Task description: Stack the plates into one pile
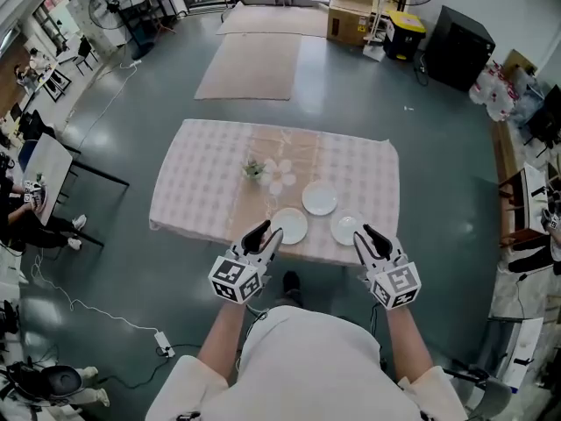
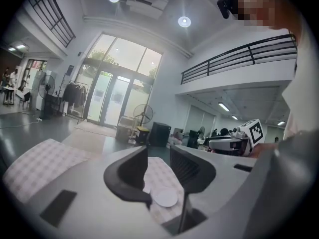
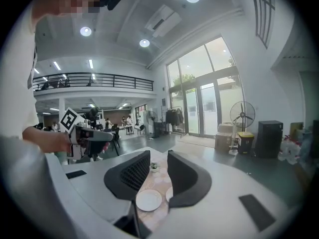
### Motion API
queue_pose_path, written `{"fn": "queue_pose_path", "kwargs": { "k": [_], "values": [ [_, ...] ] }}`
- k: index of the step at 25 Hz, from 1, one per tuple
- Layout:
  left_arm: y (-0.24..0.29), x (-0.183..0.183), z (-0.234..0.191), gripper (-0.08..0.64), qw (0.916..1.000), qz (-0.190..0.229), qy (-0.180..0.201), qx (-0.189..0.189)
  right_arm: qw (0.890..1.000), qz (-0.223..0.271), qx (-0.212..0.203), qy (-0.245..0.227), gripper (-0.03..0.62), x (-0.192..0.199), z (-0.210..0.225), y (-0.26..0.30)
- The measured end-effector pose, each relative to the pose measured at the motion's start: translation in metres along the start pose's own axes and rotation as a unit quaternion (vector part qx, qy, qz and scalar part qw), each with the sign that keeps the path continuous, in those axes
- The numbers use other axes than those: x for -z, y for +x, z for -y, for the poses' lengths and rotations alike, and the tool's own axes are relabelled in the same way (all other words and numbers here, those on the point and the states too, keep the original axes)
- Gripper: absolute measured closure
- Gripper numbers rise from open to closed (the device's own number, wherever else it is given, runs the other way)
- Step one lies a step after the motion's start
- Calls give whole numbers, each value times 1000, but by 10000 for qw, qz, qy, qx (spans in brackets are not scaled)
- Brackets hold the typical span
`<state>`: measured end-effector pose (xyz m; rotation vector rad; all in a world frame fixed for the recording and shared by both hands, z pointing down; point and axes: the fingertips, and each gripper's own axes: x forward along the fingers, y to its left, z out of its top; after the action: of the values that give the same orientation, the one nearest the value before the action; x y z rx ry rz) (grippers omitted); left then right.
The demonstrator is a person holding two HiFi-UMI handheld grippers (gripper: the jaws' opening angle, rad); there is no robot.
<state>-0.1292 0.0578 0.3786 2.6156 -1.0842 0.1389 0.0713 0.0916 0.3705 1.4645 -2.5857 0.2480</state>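
a large open-plan workspace hall: polished grey floor (image 1: 131, 130), tall glass doors (image 2: 114, 96), a mezzanine railing (image 2: 234, 59) overhead, a standing fan (image 1: 107, 9) at eleven o'clock, cardboard boxes (image 1: 351, 11) at one o'clock, occupied desks (image 1: 44, 160) at nine o'clock.

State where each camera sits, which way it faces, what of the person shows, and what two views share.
Head view: on the person's head, facing steeply down at the table and three plates; forearms, torso, left gripper, right gripper show.
Left gripper view: on the left gripper, facing along its open jaws over the table; right gripper at right.
Right gripper view: on the right gripper, facing along its open jaws over the table; left gripper at left.
Shared: both gripper views frame a plate between their jaws.
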Motion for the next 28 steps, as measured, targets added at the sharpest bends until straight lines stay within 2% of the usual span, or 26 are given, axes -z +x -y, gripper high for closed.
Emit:
{"fn": "queue_pose_path", "kwargs": {
  "k": [11, 17, 24, 28],
  "values": [
    [60, -30, -71, 411, 9982, -239, 28, 557, 9982, -167, 532, 225, 465, -12, 26, 78],
    [74, -32, -81, 411, 9963, -391, -8, 771, 9970, -283, 635, 349, 465, -11, 24, 93],
    [80, -19, -77, 411, 9961, -438, -201, 735, 9962, -413, 661, 397, 465, -1, 34, 89],
    [80, -11, -75, 410, 9966, -472, -266, 613, 9967, -475, 537, 384, 465, 2, 34, 94]
  ]
}}
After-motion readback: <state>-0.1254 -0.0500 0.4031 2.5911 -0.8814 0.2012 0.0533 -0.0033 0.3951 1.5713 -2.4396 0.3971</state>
